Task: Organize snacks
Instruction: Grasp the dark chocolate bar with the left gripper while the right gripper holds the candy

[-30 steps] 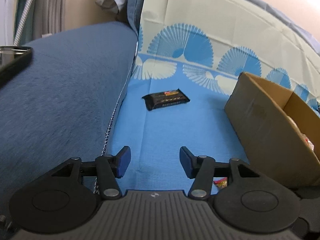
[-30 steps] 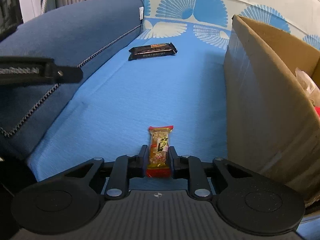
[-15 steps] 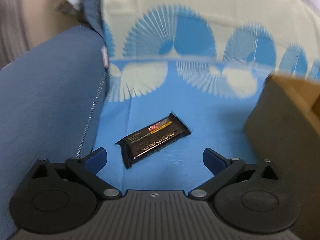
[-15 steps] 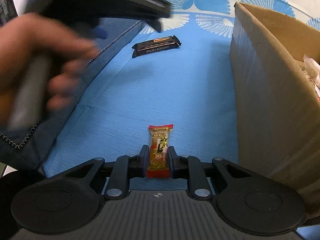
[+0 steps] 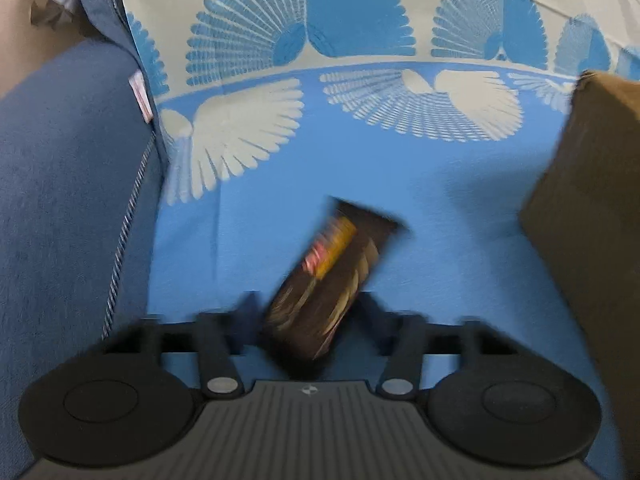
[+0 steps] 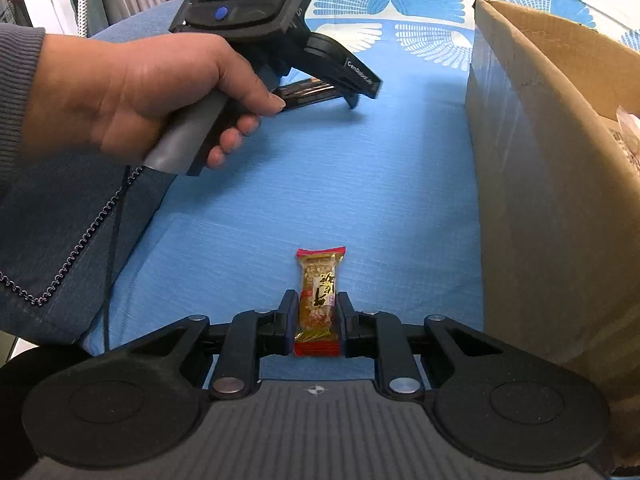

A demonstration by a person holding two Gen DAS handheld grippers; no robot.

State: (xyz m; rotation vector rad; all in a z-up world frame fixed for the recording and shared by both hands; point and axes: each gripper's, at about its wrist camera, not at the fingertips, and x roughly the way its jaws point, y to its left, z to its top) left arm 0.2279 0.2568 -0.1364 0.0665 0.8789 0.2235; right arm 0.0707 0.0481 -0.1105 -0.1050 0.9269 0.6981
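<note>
In the left wrist view, a dark snack bar (image 5: 332, 272) with an orange and red label lies slanted on the blue cloth. It sits between the fingers of my left gripper (image 5: 308, 312), whose jaws are closing and whose pads touch both its sides; the picture is blurred. The right wrist view shows this left gripper (image 6: 364, 96) held low over the cloth by a hand (image 6: 140, 92), the dark bar (image 6: 308, 90) in its fingers. My right gripper (image 6: 318, 316) is shut on a small yellow snack with red ends (image 6: 320, 280), resting on the cloth.
An open cardboard box (image 6: 540, 160) with packets inside stands on the right, its wall (image 5: 592, 200) close to both grippers. A dark blue sofa arm (image 5: 60, 200) rises on the left. A fan-patterned cloth (image 5: 360, 20) covers the backrest.
My left gripper moved forward to the dark bar, opened wide, then closed around it; the bar turned more end-on. The right gripper stayed put with the yellow snack.
</note>
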